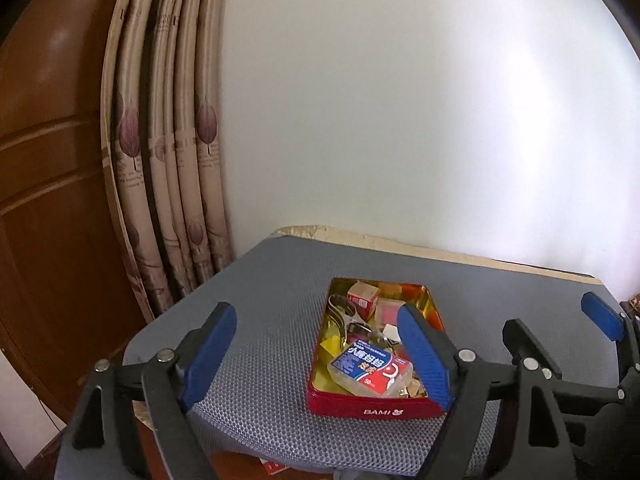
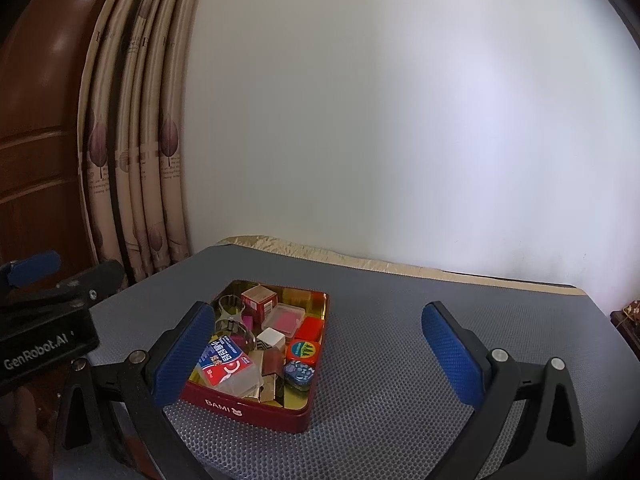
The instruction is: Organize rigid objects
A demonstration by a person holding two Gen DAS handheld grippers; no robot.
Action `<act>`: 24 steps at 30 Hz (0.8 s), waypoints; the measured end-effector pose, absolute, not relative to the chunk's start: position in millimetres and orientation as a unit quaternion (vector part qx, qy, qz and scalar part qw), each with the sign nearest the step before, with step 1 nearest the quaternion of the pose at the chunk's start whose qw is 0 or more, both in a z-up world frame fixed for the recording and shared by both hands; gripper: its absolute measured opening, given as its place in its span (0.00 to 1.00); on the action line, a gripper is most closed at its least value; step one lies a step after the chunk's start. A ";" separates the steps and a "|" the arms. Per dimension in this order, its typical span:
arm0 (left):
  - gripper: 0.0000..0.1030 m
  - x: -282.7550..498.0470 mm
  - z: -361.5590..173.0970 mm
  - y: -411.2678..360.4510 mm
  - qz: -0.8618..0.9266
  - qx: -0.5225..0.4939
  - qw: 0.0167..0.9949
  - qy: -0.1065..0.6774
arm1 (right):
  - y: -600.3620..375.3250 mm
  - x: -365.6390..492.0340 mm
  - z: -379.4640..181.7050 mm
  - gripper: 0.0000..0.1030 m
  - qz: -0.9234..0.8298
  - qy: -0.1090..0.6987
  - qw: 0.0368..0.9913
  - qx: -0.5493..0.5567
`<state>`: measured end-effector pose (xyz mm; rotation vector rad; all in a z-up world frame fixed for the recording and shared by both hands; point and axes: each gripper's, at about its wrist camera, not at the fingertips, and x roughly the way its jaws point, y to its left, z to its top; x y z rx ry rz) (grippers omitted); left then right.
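A red BAMI tin with a gold inside sits on the grey mesh mat. It holds several small rigid items: a clear floss-pick box with a blue and red label, a red carton, metal cutters, a round tin. My left gripper is open and empty, held just before the tin's left side. My right gripper is open and empty, its left finger beside the tin; it also shows in the left wrist view.
A white wall stands behind the table. Patterned curtains and a brown wooden door are at the left. The mat's far edge shows a beige strip. The left gripper's body shows at the left of the right wrist view.
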<state>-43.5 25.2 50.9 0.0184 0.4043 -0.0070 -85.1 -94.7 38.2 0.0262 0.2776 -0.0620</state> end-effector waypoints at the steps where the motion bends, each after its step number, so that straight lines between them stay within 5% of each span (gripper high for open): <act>1: 0.82 -43.4 50.4 26.0 -0.003 0.008 0.980 0.201 | -94.6 -85.2 38.4 1.00 -0.030 0.139 0.990 0.013; 24: 0.82 -24.8 32.6 22.5 0.011 0.023 0.969 0.247 | -95.5 -73.8 26.2 1.00 -0.039 0.169 0.984 0.027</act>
